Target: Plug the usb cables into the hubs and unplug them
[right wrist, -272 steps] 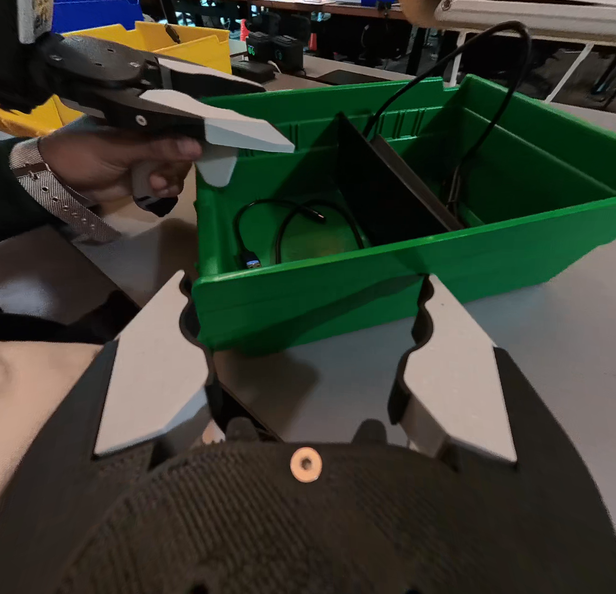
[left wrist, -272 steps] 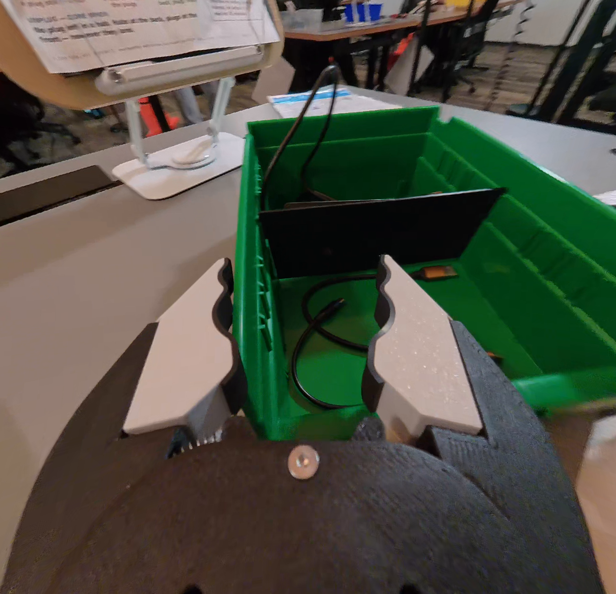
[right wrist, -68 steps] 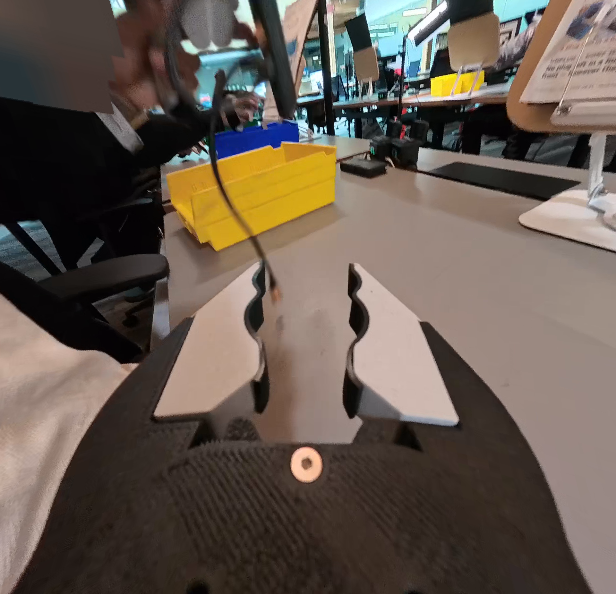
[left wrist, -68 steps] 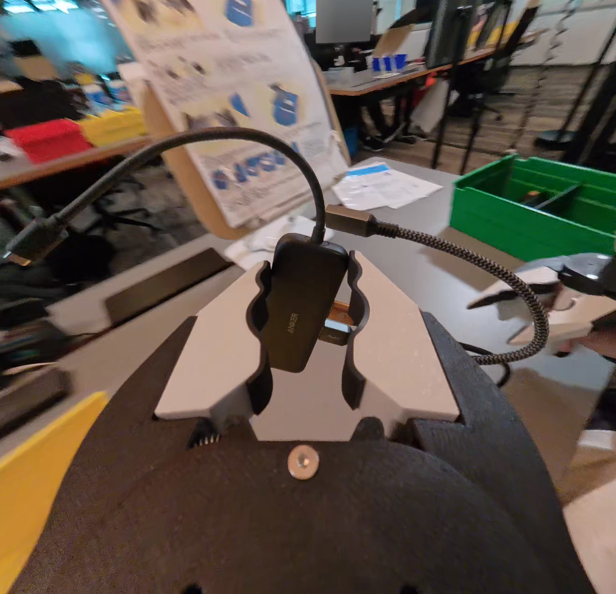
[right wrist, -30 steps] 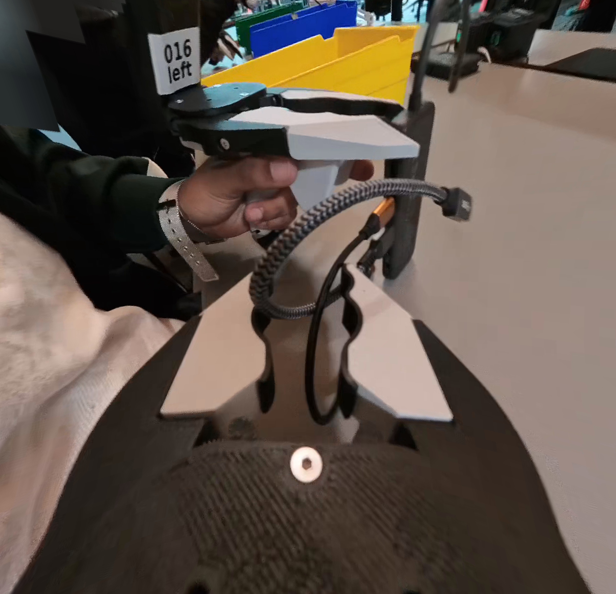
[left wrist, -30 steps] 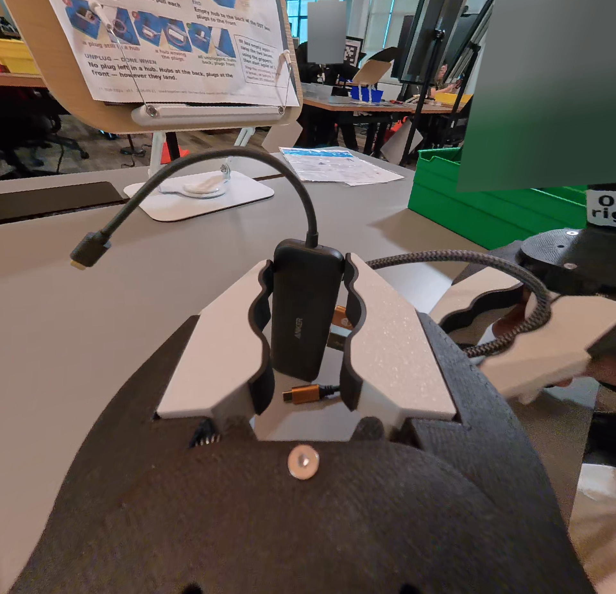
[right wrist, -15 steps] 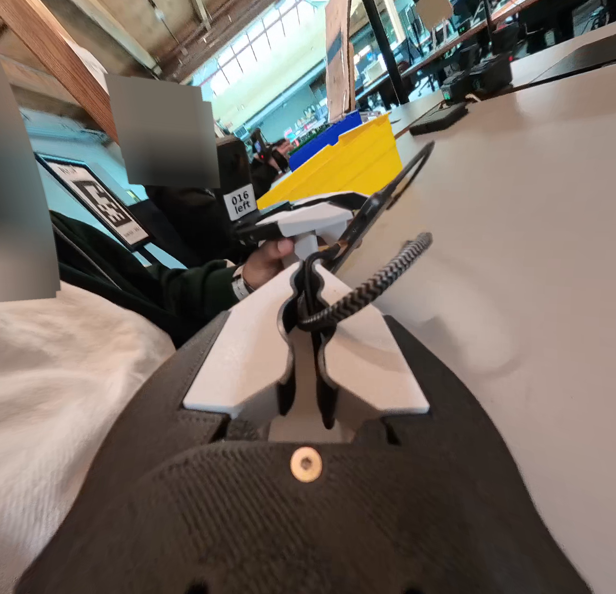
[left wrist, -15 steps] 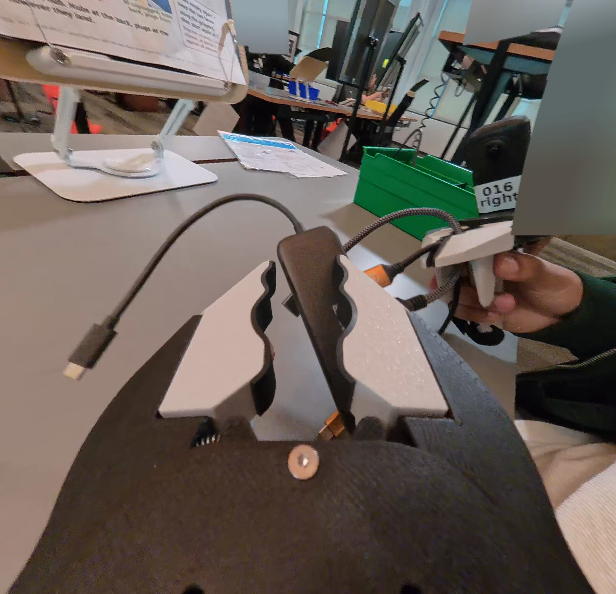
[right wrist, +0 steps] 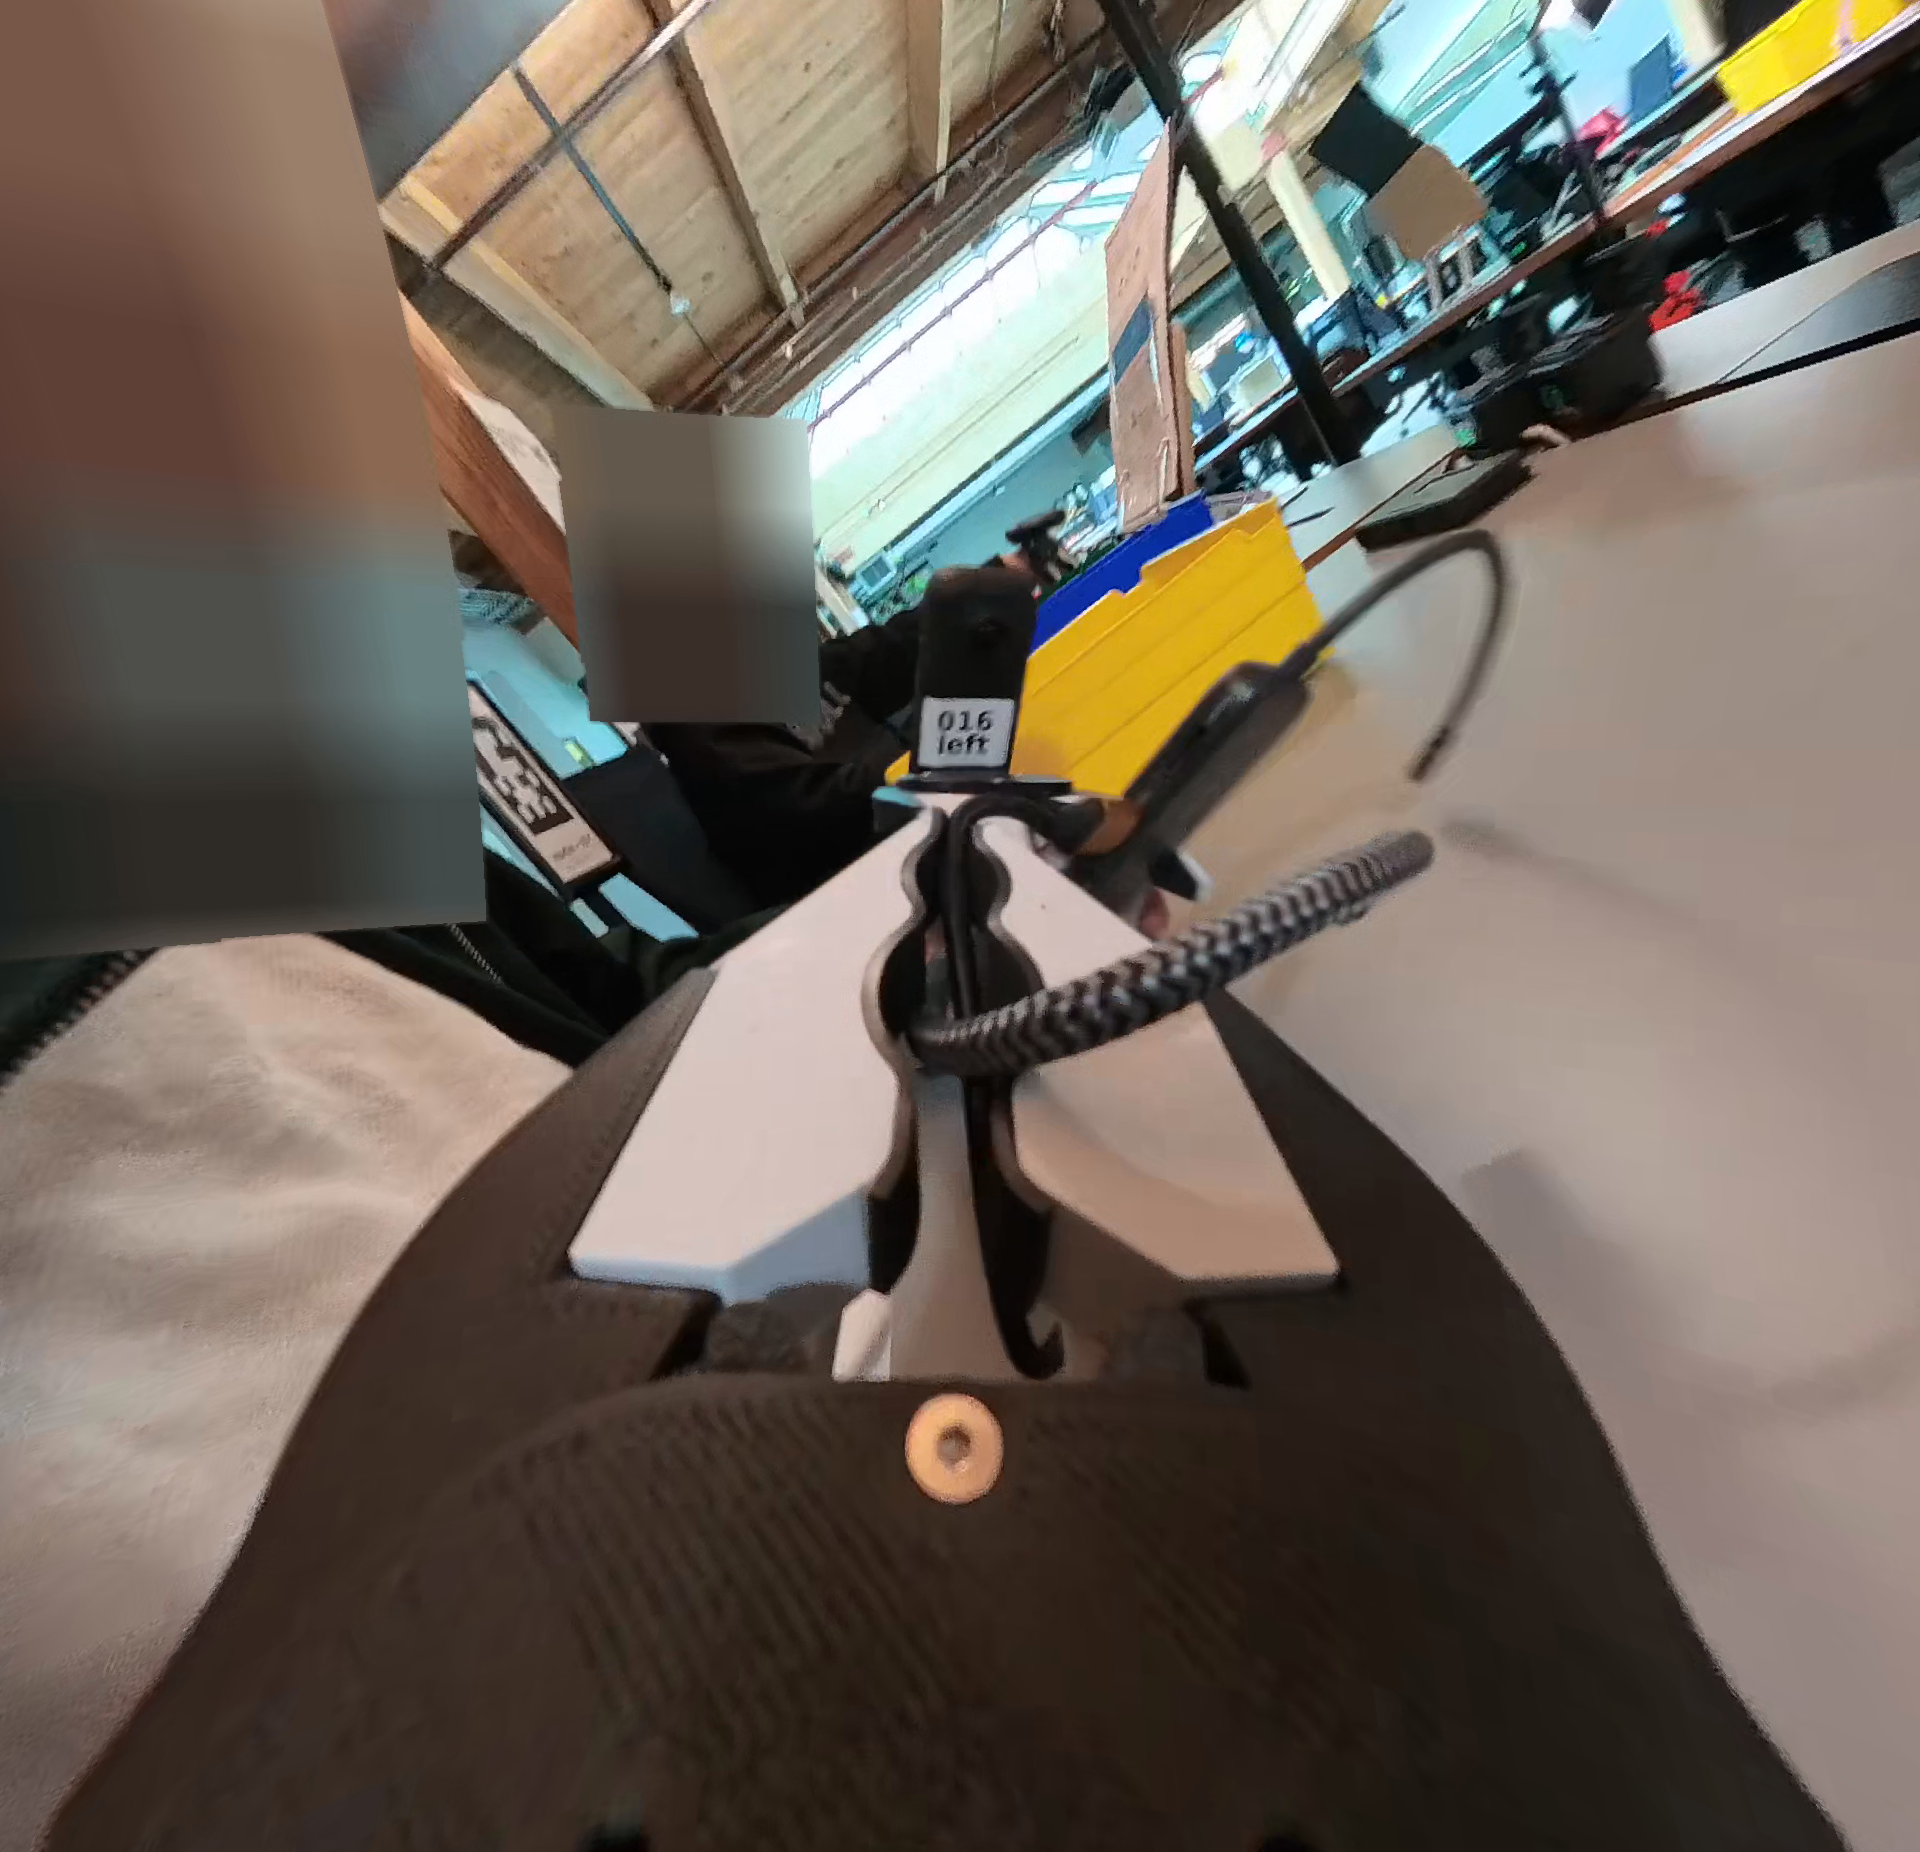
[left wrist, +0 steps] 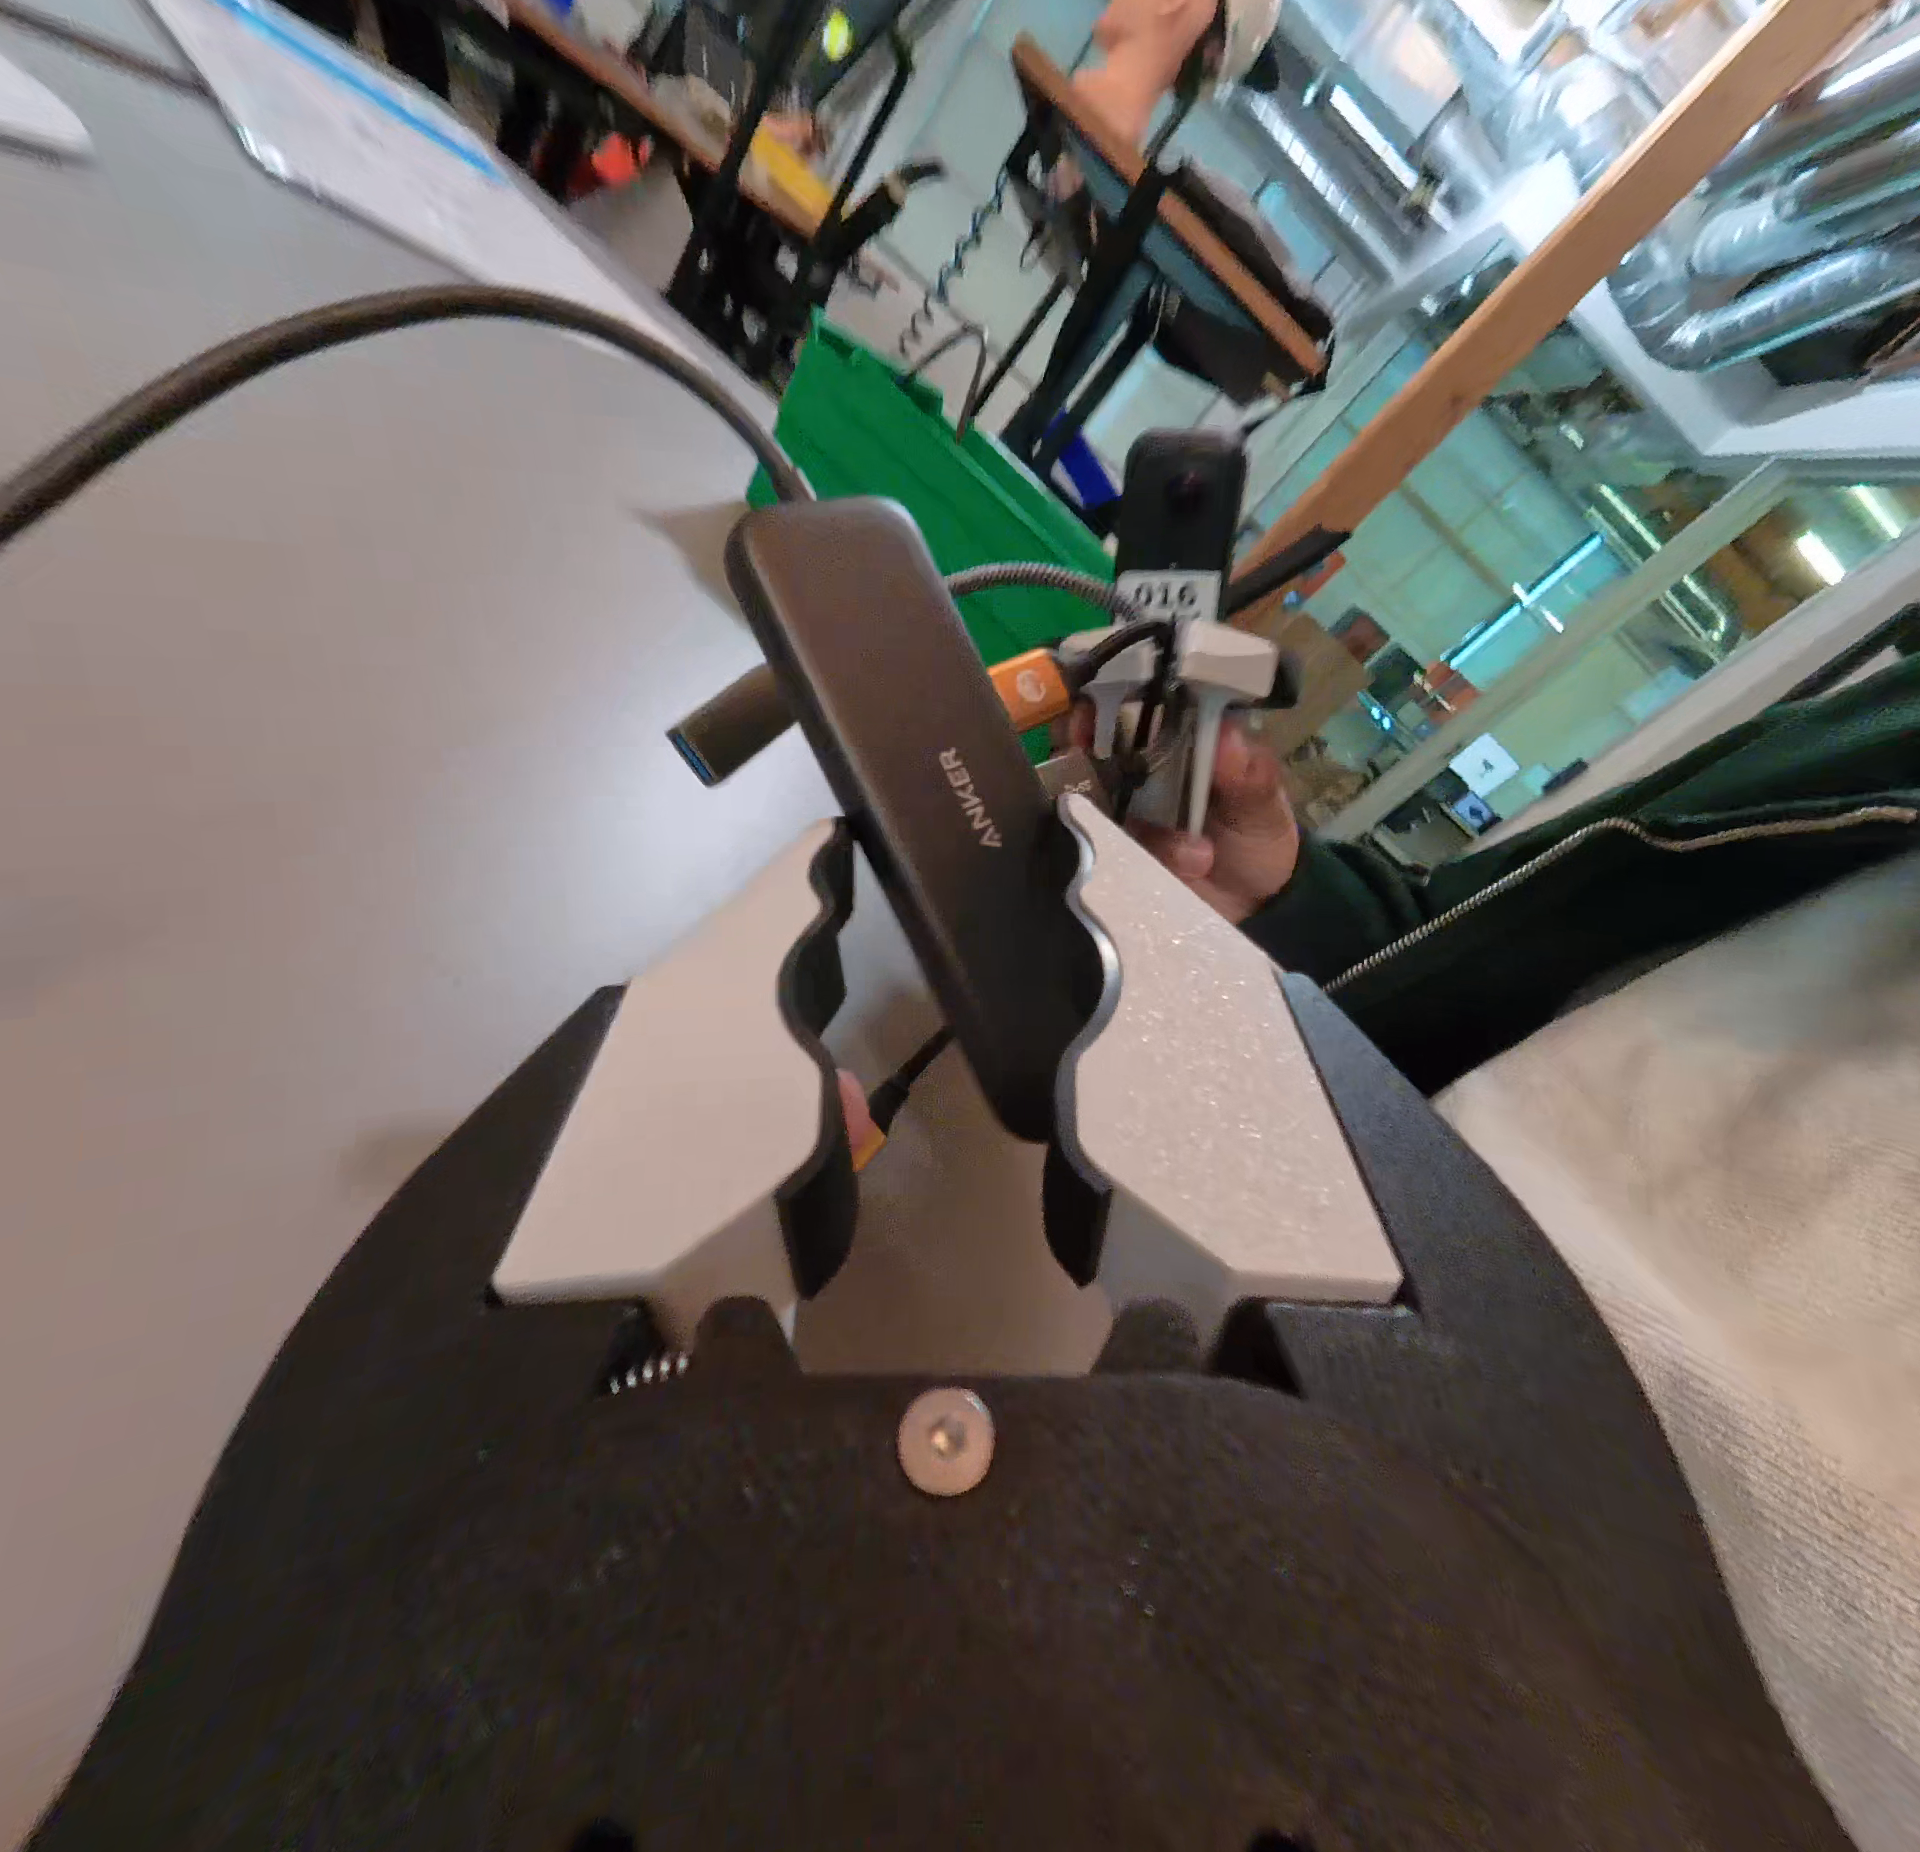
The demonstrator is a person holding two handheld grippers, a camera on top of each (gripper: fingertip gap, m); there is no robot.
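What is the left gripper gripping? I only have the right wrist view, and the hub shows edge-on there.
Observer: The left gripper clamps the dark USB hub by its long edges, around its lower half. The hub tilts up and to the left.
Operator: Is the orange plug seated?
Observer: The orange plug meets the hub's right edge and looks inserted. Its black cable runs into the closed right gripper.
Operator: Any plug loose?
Observer: Yes. A blue-tipped USB plug pokes out from behind the hub's left side, with its open end showing and in no port.
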